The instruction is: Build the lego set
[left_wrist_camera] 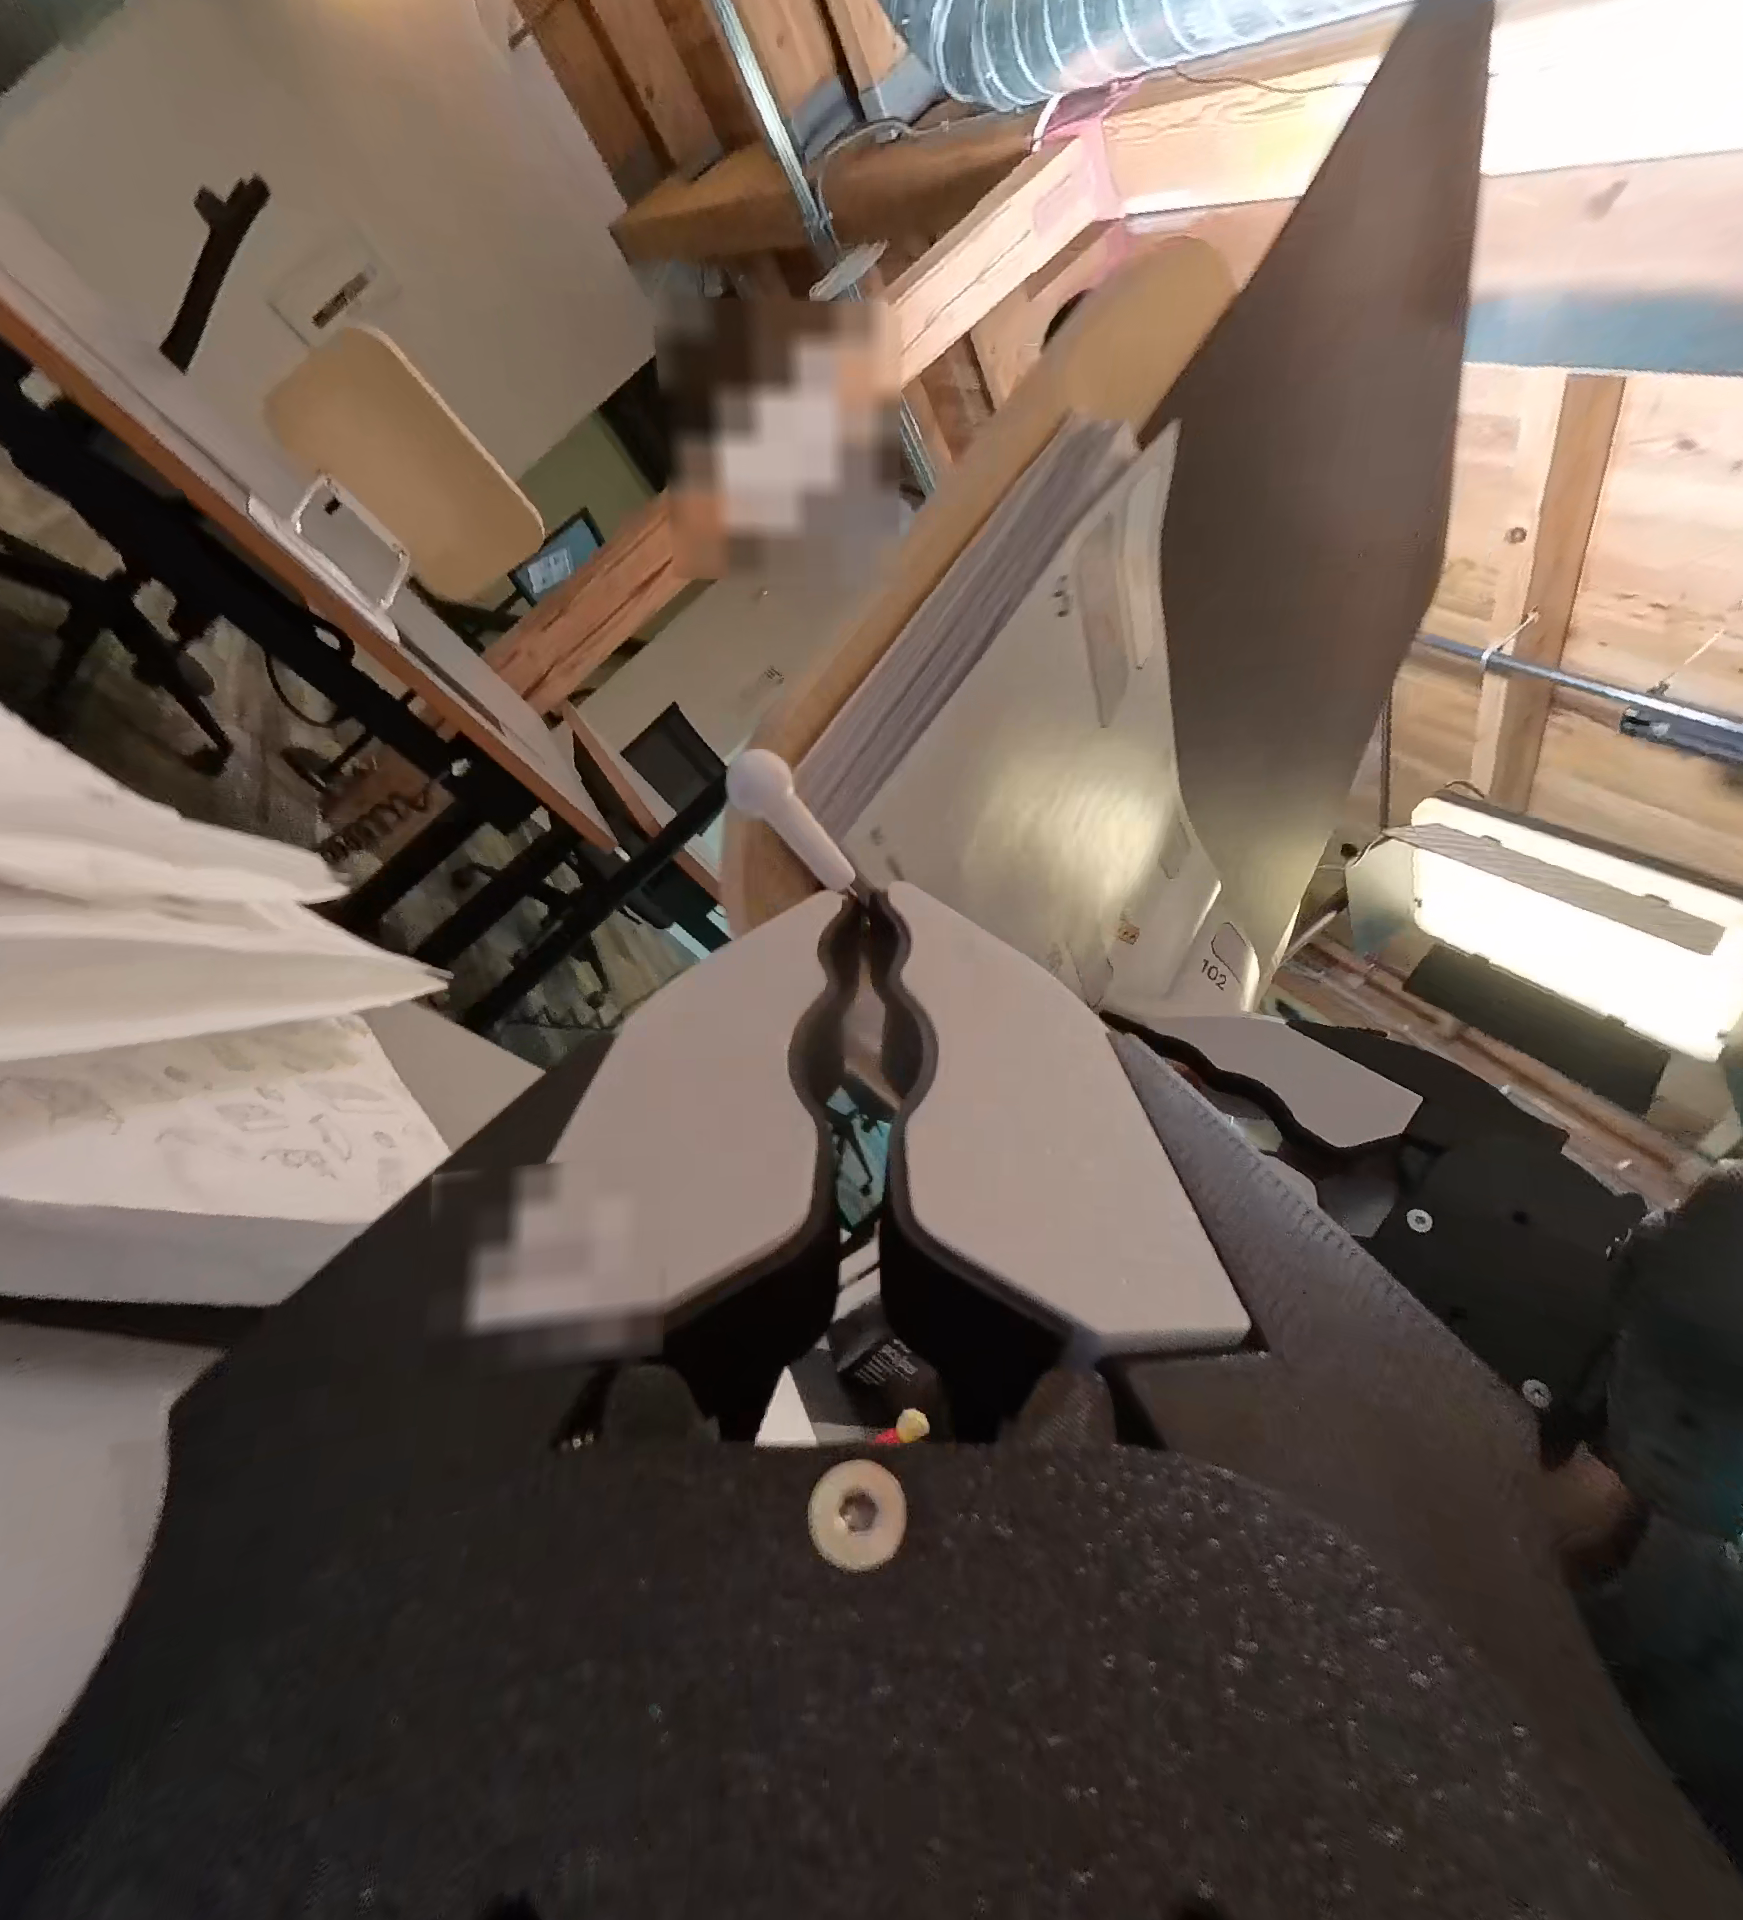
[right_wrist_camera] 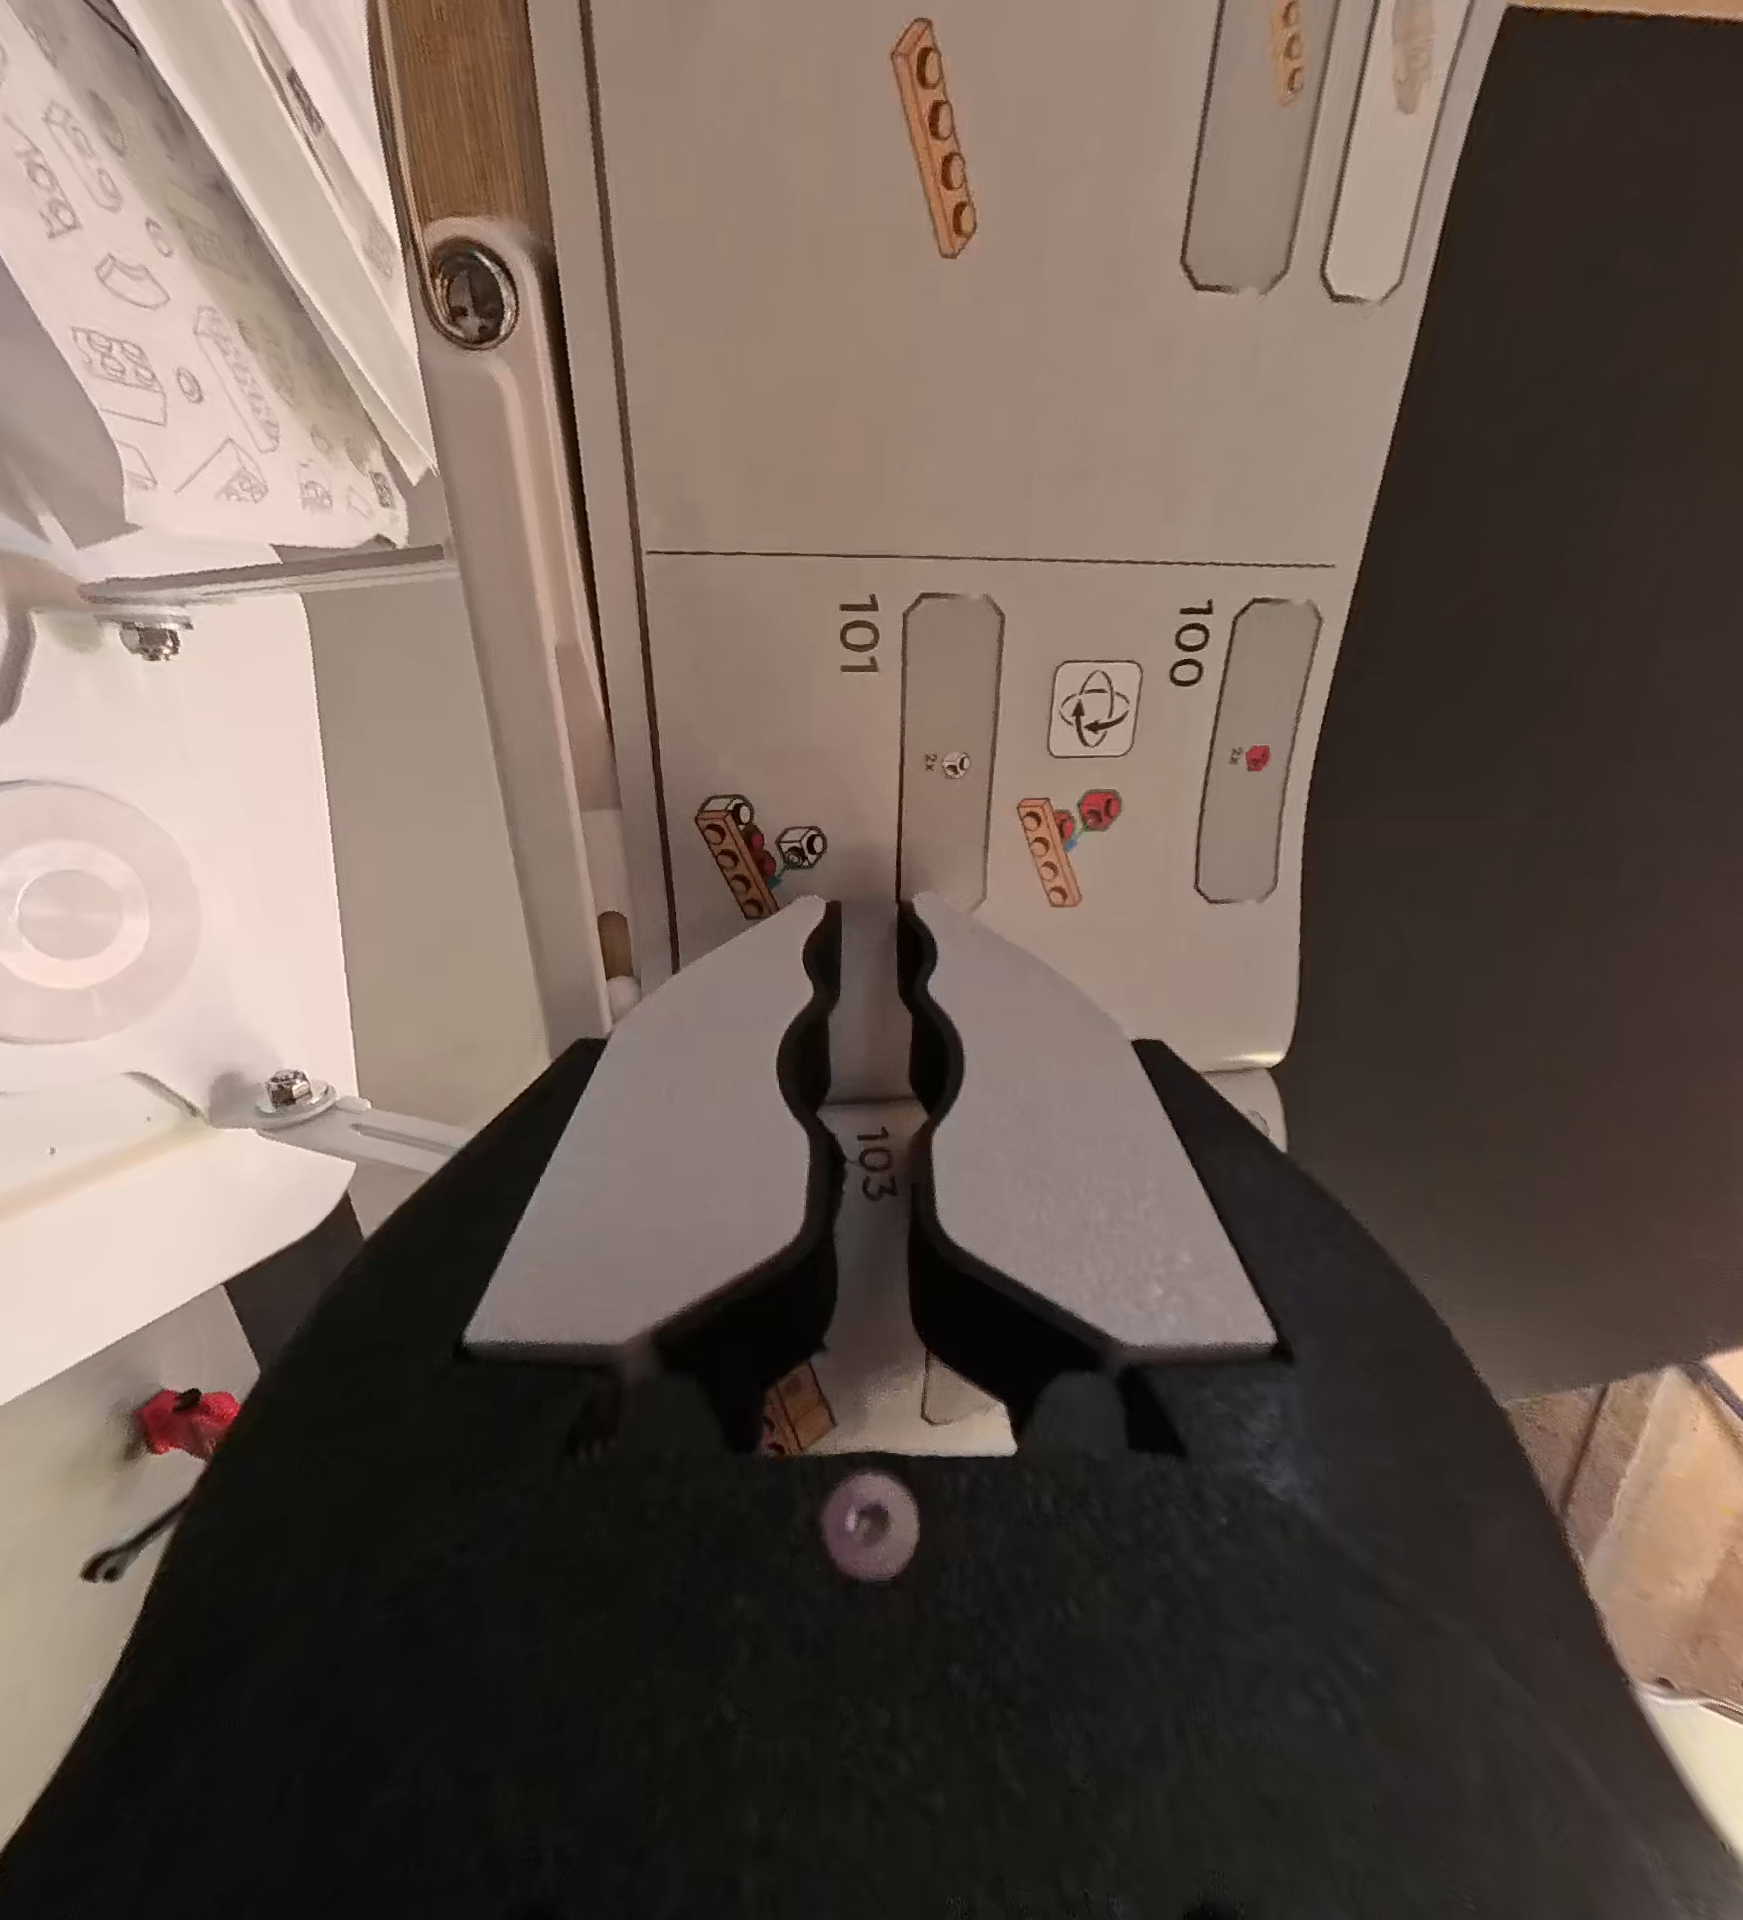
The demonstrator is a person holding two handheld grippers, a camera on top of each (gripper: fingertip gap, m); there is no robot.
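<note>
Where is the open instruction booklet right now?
In the right wrist view, the instruction booklet lies open directly ahead of the right tongs, propped on a white stand, with a dark page curling at its right.

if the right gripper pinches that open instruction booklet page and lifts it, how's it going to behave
The instruction booklet page probably flops: its dark page already curls. Likely light, and its glossy look suggests it may slip between the right gripper fingers.

Black printed numerals and tiny count marks on the grey instruction booklet page (right_wrist_camera: pixel 794 416).
</note>
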